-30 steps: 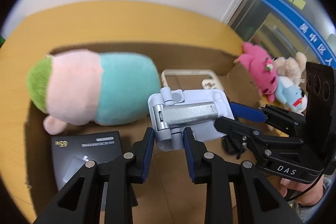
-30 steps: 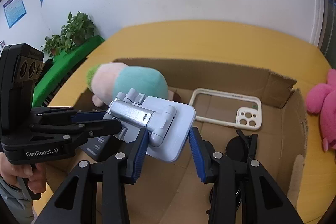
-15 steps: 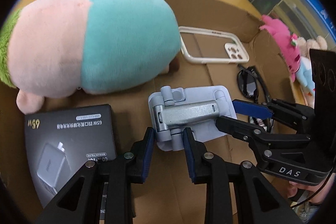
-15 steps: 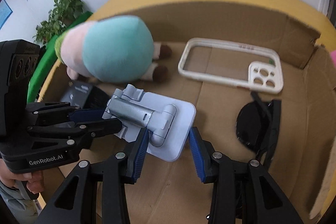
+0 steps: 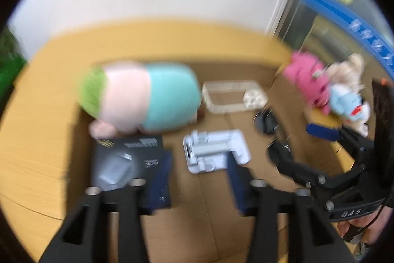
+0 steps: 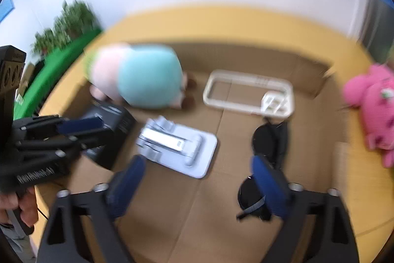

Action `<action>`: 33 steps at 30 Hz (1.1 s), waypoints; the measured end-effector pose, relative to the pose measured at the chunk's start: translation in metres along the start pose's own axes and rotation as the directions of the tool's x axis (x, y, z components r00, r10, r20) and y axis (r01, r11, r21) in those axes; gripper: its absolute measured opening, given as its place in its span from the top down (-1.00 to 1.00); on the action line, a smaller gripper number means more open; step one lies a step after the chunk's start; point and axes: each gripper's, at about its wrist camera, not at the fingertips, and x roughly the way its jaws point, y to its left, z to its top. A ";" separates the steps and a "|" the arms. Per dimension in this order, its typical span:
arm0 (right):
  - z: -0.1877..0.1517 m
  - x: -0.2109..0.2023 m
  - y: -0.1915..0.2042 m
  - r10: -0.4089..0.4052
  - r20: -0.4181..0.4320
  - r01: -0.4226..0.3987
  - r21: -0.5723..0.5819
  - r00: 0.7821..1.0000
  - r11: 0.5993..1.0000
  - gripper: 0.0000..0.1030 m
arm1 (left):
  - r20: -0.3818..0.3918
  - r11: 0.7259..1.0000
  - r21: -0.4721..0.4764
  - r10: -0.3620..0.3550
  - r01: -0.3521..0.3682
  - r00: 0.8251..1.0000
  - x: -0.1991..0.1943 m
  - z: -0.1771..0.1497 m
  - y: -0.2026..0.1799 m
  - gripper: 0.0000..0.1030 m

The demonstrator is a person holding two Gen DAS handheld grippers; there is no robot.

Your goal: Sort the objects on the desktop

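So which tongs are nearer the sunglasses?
Right. The right tongs have one finger overlapping the sunglasses; the left tongs, opening over the phone stand, sit further off.

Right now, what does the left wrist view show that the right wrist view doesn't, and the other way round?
Only the left wrist view shows the beige plush and light blue plush beside the pink one. Only the right wrist view shows the potted plant and the sunglasses clearly. Both show the phone stand lying free on the cardboard box, the charger box, the phone case, and both tools, jaws opening, empty.
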 end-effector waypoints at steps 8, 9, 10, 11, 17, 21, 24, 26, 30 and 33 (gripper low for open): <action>-0.090 -0.057 0.040 -0.159 0.271 0.167 -0.005 0.949 0.986 -1.00 | 0.304 0.994 -0.001 0.106 -0.111 0.947 -0.068 -0.086 -0.012 -0.58; -0.096 -0.053 0.038 -0.164 0.272 0.170 0.003 0.948 0.985 -1.00 | 0.313 0.990 0.007 0.131 -0.141 0.941 -0.063 -0.092 -0.014 -0.58; -0.103 -0.050 0.035 -0.170 0.272 0.172 0.014 0.947 0.985 -0.99 | 0.321 0.984 0.018 0.163 -0.178 0.933 -0.057 -0.100 -0.014 -0.58; -0.112 -0.047 0.033 -0.177 0.282 0.177 0.026 0.943 0.984 -1.00 | 0.313 0.977 0.025 0.192 -0.210 0.930 -0.051 -0.107 -0.013 -0.59; -0.135 -0.045 0.026 -0.156 0.352 0.145 0.057 0.923 0.988 -1.00 | 0.304 0.961 -0.022 0.268 -0.274 0.914 -0.023 -0.131 0.000 -0.59; -0.137 -0.040 0.026 -0.156 0.373 0.144 0.060 0.915 0.988 -1.00 | 0.329 0.950 -0.048 0.308 -0.310 0.893 -0.019 -0.133 -0.002 -0.61; -0.139 -0.039 0.027 -0.163 0.404 0.153 0.058 0.900 0.986 -1.00 | 0.349 0.945 -0.057 0.321 -0.322 0.880 -0.018 -0.135 -0.003 -0.63; -0.141 -0.039 0.028 -0.170 0.423 0.160 0.059 0.890 0.985 -1.00 | 0.349 0.945 -0.056 0.321 -0.322 0.880 -0.018 -0.134 -0.003 -0.63; -0.140 -0.039 0.028 -0.170 0.422 0.160 0.059 0.891 0.985 -1.00 | 0.348 0.945 -0.055 0.320 -0.322 0.881 -0.018 -0.134 -0.003 -0.64; -0.140 -0.039 0.029 -0.172 0.422 0.162 0.061 0.890 0.985 -1.00 | 0.347 0.945 -0.056 0.321 -0.322 0.881 -0.018 -0.135 -0.003 -0.64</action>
